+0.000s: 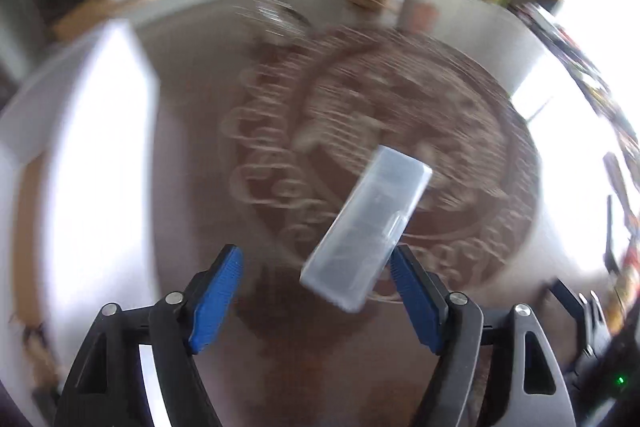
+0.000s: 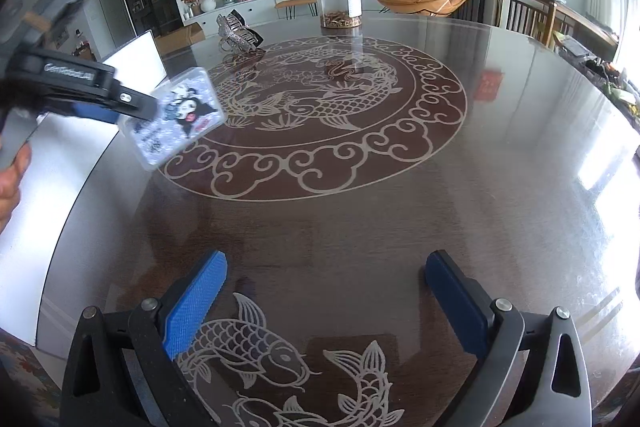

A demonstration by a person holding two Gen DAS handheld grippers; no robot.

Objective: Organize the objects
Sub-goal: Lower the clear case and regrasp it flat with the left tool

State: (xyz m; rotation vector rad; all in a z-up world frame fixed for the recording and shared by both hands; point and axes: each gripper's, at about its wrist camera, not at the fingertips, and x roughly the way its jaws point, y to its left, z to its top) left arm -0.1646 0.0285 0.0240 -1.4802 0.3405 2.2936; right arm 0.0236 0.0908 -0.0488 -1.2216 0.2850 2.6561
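A small clear plastic box point(image 1: 368, 223) with a cartoon print point(image 2: 176, 119) hangs tilted above the dark round table point(image 2: 360, 219). In the blurred left wrist view it rests against the right finger of my left gripper point(image 1: 316, 253), and the left pad point(image 1: 218, 291) stands well apart from it, so the jaws are open. From the right wrist view, the left gripper point(image 2: 124, 111) is at the far left, with the box at its tip. My right gripper point(image 2: 326, 259) is open, low over the table's near part, with nothing between its fingers.
A tall clear jar point(image 2: 338, 1) with brown bits in its bottom stands at the table's far side. A glittery silver hair clip point(image 2: 236, 33) lies to its left. A white panel point(image 2: 136, 59) stands beside the table's left edge. A person's hand point(image 2: 12, 179) shows at the left.
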